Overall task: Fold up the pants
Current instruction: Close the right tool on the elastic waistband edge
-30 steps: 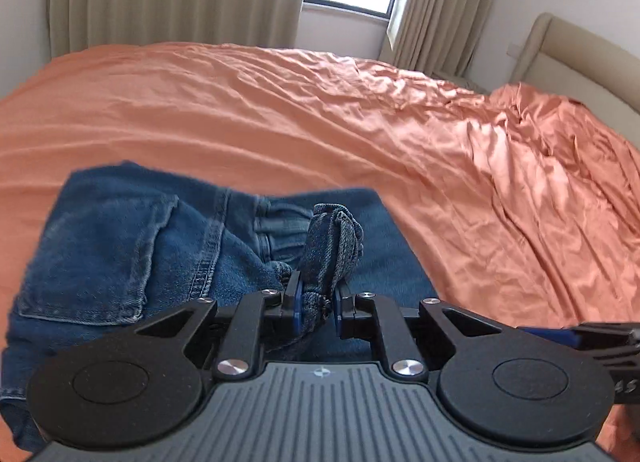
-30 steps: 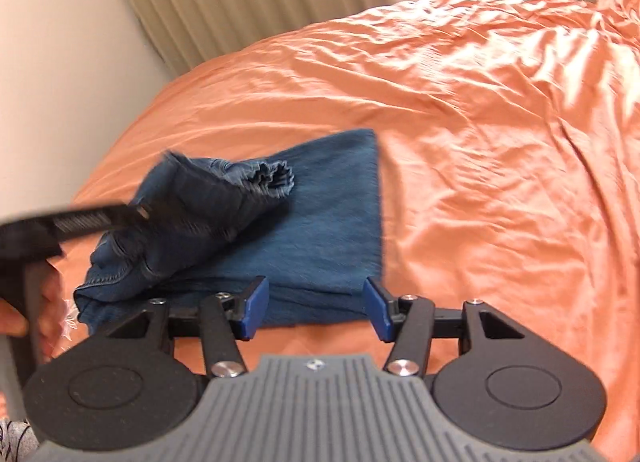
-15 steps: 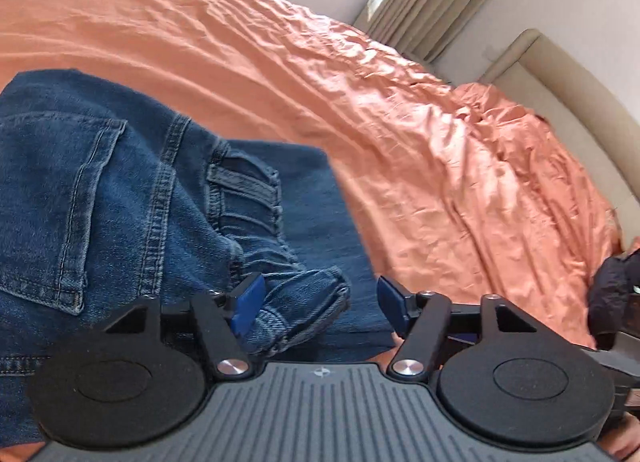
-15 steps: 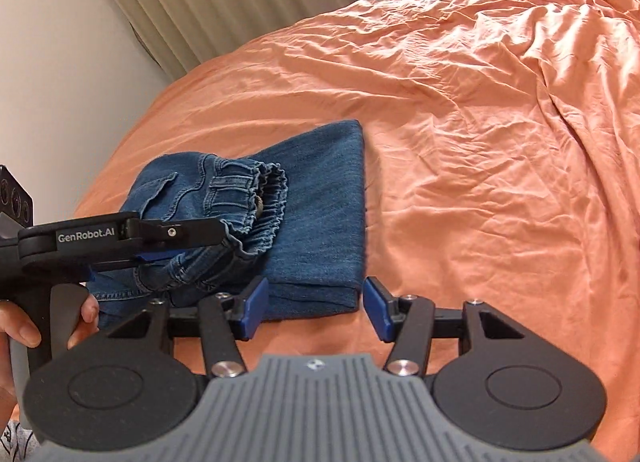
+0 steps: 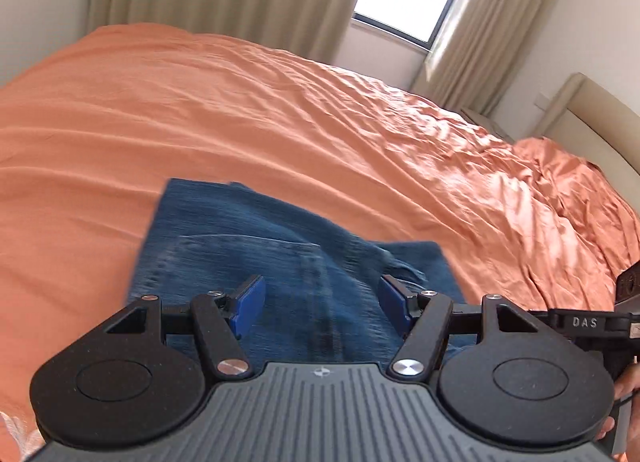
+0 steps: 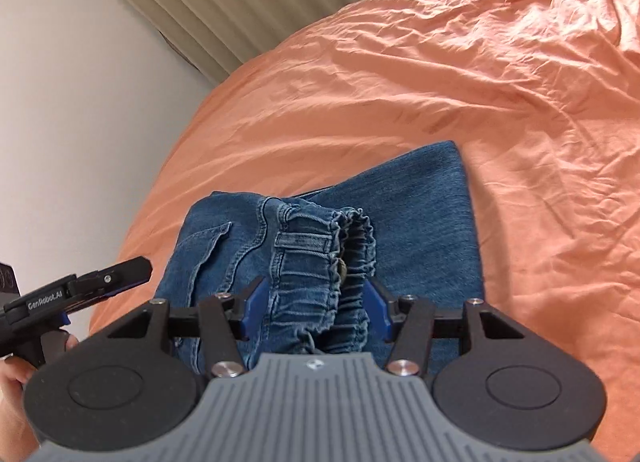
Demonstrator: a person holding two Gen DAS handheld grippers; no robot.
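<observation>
Released since before, left gripper (image 5: pixel 322 308) gapes above folded jeans (image 5: pixel 280 254); right gripper (image 6: pixel 314 308) unclenched.

Bed (image 5: pixel 280 117), orange cover; one pair of blue denim pants (image 6: pixel 420 221) lying on it.

Wrinkled orange sheet (image 6: pixel 460 73) is covering the whole bed, creasing most heavily toward the headboard (image 5: pixel 592 109) side. The pants are lying folded near the bed's close edge, the elastic waistband (image 6: pixel 352 254) bunching on top of the flatter folded layer and a back pocket (image 6: pixel 200 258) facing up.
</observation>
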